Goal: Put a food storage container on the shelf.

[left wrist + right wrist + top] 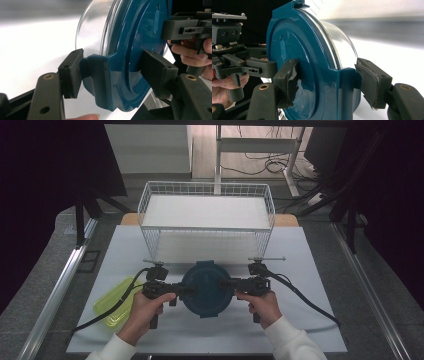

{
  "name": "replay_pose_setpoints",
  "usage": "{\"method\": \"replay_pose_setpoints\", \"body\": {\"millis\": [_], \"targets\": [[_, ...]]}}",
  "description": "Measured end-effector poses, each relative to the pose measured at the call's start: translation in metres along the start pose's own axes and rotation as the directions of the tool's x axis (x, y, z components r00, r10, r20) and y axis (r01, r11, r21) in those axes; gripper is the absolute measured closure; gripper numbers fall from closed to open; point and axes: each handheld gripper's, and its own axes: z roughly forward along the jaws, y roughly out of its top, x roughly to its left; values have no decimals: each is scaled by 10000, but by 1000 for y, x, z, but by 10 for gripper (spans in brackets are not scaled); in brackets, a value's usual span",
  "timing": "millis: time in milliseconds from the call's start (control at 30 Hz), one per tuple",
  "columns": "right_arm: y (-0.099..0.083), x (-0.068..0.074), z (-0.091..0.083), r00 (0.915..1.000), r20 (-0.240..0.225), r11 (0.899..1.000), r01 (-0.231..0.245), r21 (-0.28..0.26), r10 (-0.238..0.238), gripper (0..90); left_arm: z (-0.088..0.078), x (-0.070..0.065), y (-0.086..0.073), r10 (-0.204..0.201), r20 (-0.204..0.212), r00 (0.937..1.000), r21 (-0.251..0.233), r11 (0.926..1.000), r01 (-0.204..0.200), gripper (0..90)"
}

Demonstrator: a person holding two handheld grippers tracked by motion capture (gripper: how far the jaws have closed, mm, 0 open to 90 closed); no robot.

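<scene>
One round container (206,289), clear body with a dark teal clip-lock lid (136,57), sits mid-table toward the near edge, just in front of the wire basket (206,210). High view looks straight down on the lid. Whether the container rests on the table or is lifted off it, can't tell.

Left gripper (176,289) comes in from the container's left side. In the left gripper view its jaws straddle a lid clip tab (97,75): one pad sits against the tab's outer face, the other pad presses the lid's top face. Pinching the lid edge at the tab.

Right gripper (235,284) comes in from the opposite side, mirror setup. In the right gripper view one pad (287,82) is on the lid's top face, the other pad (372,82) sits just beside the clip on the body side, contact there not certain. Jaws closed around the lid rim and clip.

Left hand (145,312) and right hand (265,306) grip the handles, white sleeves visible.

Yellow-green flat lid or tray (117,302) lies on the white table (300,320) left of the container, partly under the left gripper's cable.

Basket is white wire with a white liner.
</scene>
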Motion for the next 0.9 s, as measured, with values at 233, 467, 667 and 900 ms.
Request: {"method": "replay_pose_setpoints", "body": {"millis": [233, 467, 667, 900], "targets": [[9, 10, -7, 9995, 61, 9993, 296, -215, -295, 357, -8, -5, 8, 161, 83, 9998, -252, 9996, -159, 367], [20, 18, -14, 9986, 53, 9977, 533, -430, -531, 357, -17, -13, 19, 432, 69, 9990, -491, 9979, -428, 372], [29, 26, -21, 9974, 105, 9957, 718, -578, -713, 357, -24, -19, 27, 593, 79, 9982, -657, 9961, -587, 374], [36, 31, -25, 9967, 78, 9942, 806, -713, -803, 357, -30, -23, 34, 683, 67, 9976, -826, 9943, -675, 377]]}}
